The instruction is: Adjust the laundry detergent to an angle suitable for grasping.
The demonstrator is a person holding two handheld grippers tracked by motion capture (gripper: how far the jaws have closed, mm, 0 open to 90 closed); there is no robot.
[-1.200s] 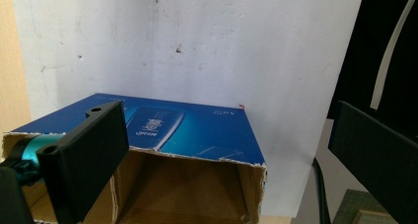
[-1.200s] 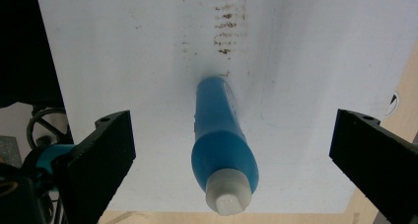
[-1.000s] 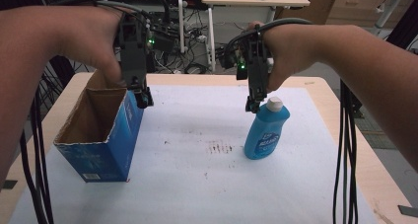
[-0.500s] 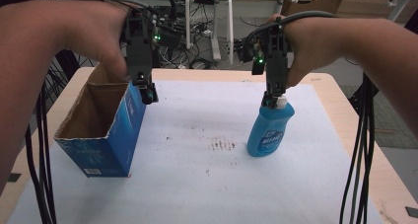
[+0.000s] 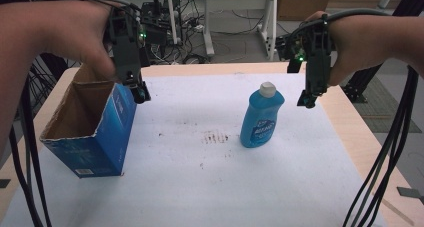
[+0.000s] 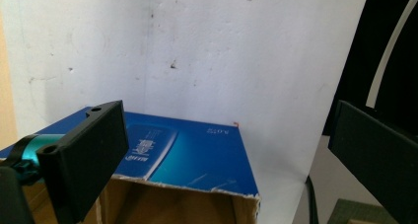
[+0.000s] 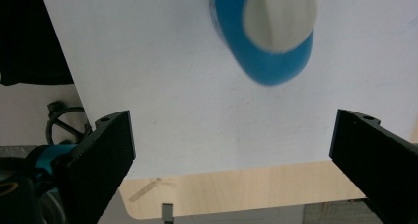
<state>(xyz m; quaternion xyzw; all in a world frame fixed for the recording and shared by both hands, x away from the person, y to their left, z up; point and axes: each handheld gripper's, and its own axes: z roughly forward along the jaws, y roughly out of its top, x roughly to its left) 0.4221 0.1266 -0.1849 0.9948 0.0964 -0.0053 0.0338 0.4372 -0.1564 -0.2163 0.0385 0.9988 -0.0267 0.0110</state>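
An open blue cardboard box stands at the left of the white sheet. My left gripper hovers at its far right corner, open. In the left gripper view the box's blue wall and torn rim lie below, between the wide-apart jaws of the left gripper. A blue dish-soap bottle with a white cap stands upright at the centre right. My right gripper hangs open to the right of the bottle, apart from it. The right gripper holds nothing, and the bottle shows from above beyond its jaws.
The white sheet covers a wooden table, whose edge runs close under my right gripper. Black cables trail down at both sides. Desk legs and wiring stand behind the table. Small brown marks dot the sheet's middle.
My right gripper has moved from over the bottle's cap out to the right, and the bottle stands alone. The left gripper stays by the box's corner.
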